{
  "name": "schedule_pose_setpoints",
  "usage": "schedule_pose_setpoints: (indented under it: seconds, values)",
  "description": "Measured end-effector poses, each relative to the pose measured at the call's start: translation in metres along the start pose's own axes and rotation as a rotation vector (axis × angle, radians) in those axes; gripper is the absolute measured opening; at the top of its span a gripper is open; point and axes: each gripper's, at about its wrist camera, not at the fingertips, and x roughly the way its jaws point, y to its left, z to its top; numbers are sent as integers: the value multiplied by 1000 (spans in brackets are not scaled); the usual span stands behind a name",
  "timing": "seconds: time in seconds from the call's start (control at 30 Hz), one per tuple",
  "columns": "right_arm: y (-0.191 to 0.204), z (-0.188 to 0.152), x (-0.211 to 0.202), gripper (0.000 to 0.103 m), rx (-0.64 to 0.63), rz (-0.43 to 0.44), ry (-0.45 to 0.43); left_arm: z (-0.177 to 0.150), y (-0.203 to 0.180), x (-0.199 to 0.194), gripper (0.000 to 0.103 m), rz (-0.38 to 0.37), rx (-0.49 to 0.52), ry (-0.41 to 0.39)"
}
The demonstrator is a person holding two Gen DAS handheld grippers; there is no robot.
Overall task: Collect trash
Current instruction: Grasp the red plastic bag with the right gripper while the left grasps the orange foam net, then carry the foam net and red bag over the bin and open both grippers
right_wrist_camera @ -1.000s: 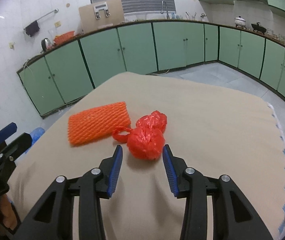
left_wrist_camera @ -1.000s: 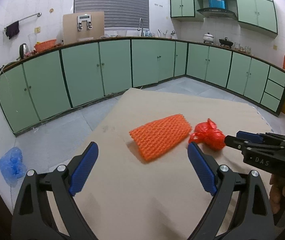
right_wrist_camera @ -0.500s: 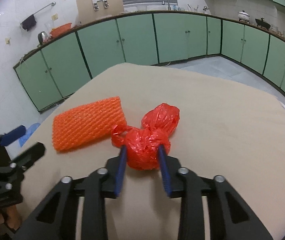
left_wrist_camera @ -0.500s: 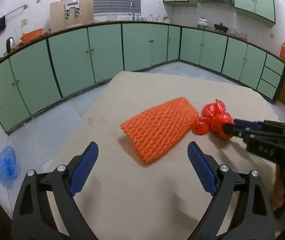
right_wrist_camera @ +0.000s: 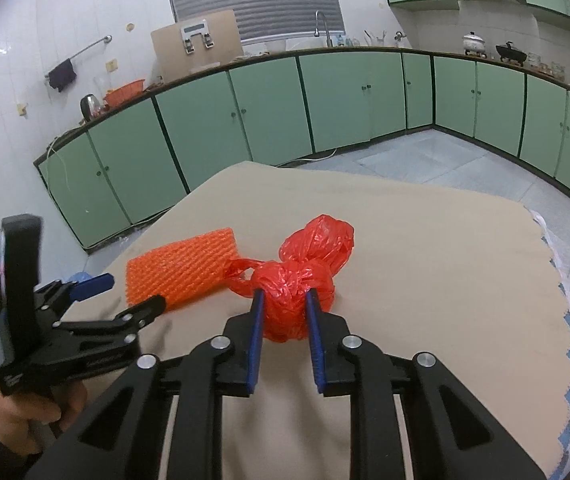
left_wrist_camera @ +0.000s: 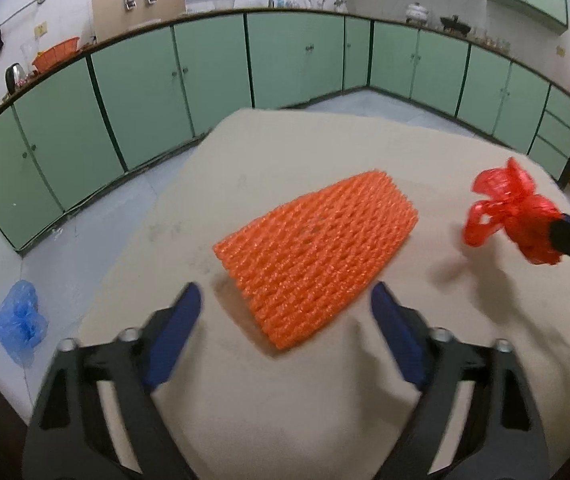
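We had our right gripper (right_wrist_camera: 283, 307) clamped on the red bag (right_wrist_camera: 299, 280); our left gripper (left_wrist_camera: 285, 308) hung wide-jawed near the orange foam net (left_wrist_camera: 317, 248).

Between your right gripper's (right_wrist_camera: 284, 312) ribbed blue pads (right_wrist_camera: 256, 336) sits a red bag (right_wrist_camera: 299, 280) of thin, crinkled, glossy plastic. Beside it, your orange sleeve (left_wrist_camera: 317, 250) is soft foam netting, matt and bumpy. The table cover (right_wrist_camera: 445, 280) reads as matt beige cloth. Both grippers, the left gripper (left_wrist_camera: 285, 312) included, show matt black plastic with bright metal screws (right_wrist_camera: 352, 341).
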Motion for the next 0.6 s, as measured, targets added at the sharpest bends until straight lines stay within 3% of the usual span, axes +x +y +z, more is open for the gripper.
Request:
schedule_pose_setpoints:
  seconds: [0.03,0.1,0.13,0.17,0.6]
  values:
    - [0,0,0,20,-1,1,1,1,0,6,44,-11,3,31]
    - [-2,-2,0,20,2,1,0,2,1,8,31,-25,-5,41]
    - [-1,-2,0,20,3,2,1,3,1,7,10,-27,-5,34]
    - [-1,-2,-1,20,5,2,0,3,0,6,5,-37,0,39]
    - [0,4,-25,20,14,5,-39,2,0,-47,4,-85,-13,-56]
